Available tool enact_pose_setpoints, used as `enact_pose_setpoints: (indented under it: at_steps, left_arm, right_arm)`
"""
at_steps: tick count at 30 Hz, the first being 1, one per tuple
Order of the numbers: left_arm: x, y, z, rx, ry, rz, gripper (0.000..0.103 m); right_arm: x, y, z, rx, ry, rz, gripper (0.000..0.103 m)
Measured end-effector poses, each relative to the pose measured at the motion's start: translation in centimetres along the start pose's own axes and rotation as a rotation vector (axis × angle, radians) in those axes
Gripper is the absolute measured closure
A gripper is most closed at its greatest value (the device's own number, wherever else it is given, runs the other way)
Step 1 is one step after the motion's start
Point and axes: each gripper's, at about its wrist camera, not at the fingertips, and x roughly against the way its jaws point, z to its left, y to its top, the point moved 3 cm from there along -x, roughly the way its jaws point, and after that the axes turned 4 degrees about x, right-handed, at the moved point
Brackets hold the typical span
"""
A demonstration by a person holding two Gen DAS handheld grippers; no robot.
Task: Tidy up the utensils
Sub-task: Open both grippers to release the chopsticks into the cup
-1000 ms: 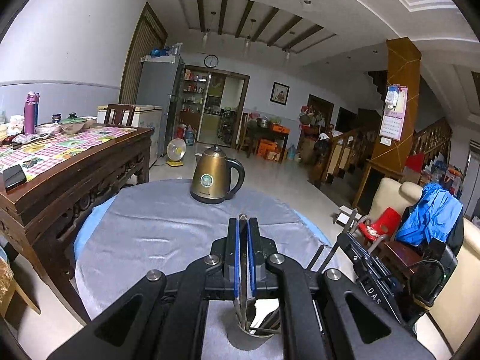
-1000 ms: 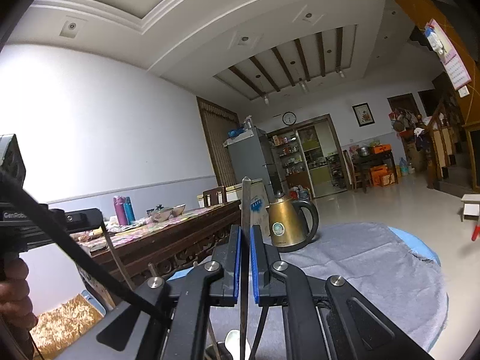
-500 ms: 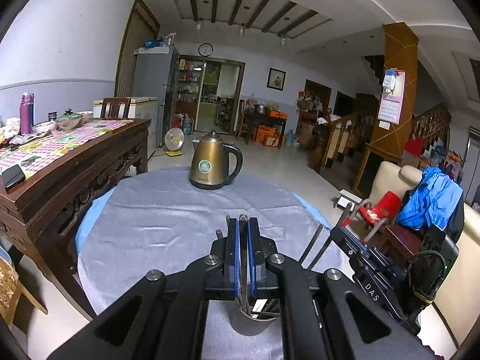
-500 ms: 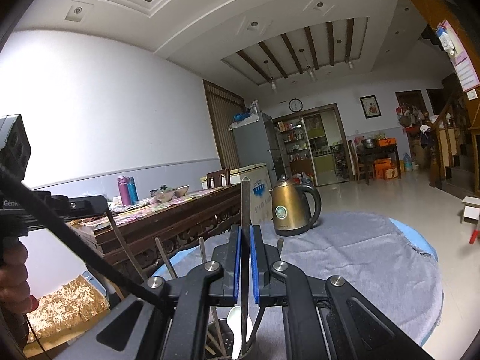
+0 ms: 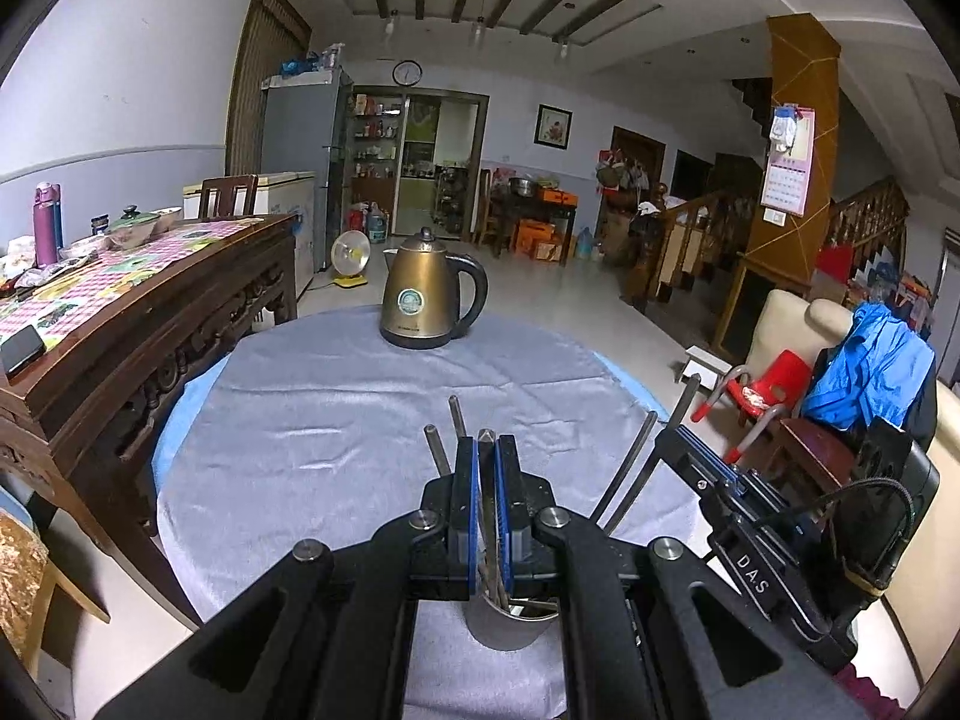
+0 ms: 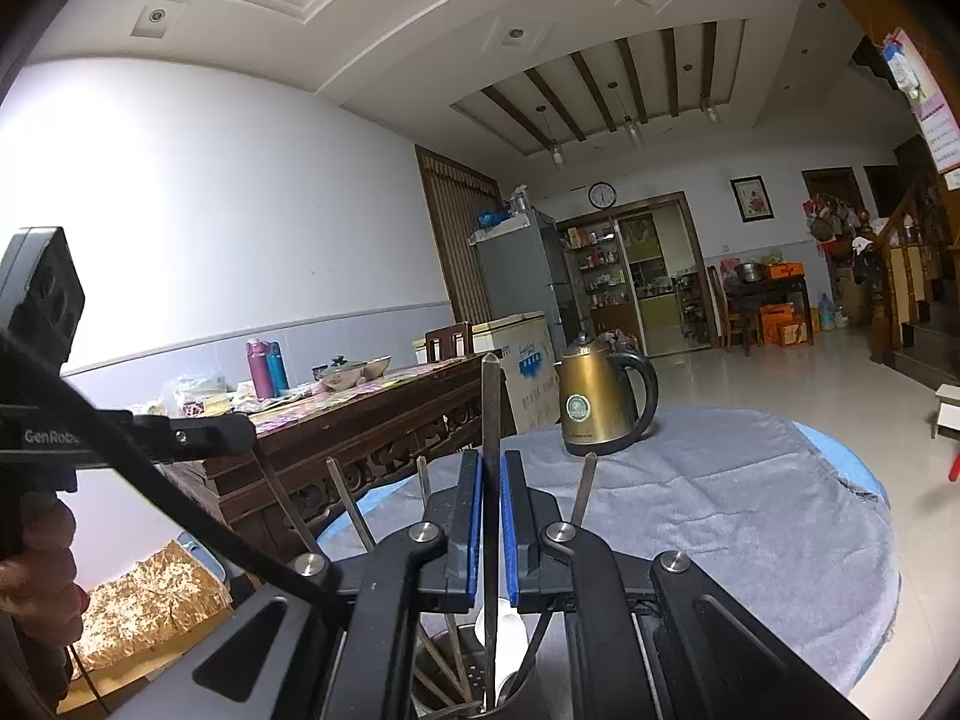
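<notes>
Left wrist view: your left tool is clenched on a thin metal utensil, its pointed tip poking up just past the blue pads. Right under the jaws sits the steel cup on the grey cloth covering the round bench, with a few more handles sticking up from behind the tool's body. Two dark chopsticks lean out to the right, toward your right tool's body at the frame edge. A gold kettle stands at the far side of the bench, well apart from the cup.

Right wrist view: your right tool is clamped on a long flat metal handle that stands upright, its lower end going down into the cup. There's a white spoon in that cup too, plus several thin rods fanning out left and right. The kettle is behind. Your left hand shows at the left edge, holding the other tool
</notes>
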Motion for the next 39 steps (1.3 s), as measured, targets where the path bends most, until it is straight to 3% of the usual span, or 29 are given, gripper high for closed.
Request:
enact_pose_setpoints:
  at_steps: [20, 39]
  left_arm:
    - [-1.2, -0.6, 0.3, -0.043, 0.12, 0.046, 0.096]
    - [-2.1, -1.4, -0.1, -0.083, 0.153, 0.064, 0.095]
  right_arm:
    - [-0.8, 0.0, -0.2, -0.021, 0.032, 0.039, 0.096]
    - [-1.1, -0.3, -0.1, -0.02, 0.035, 0.036, 0.096]
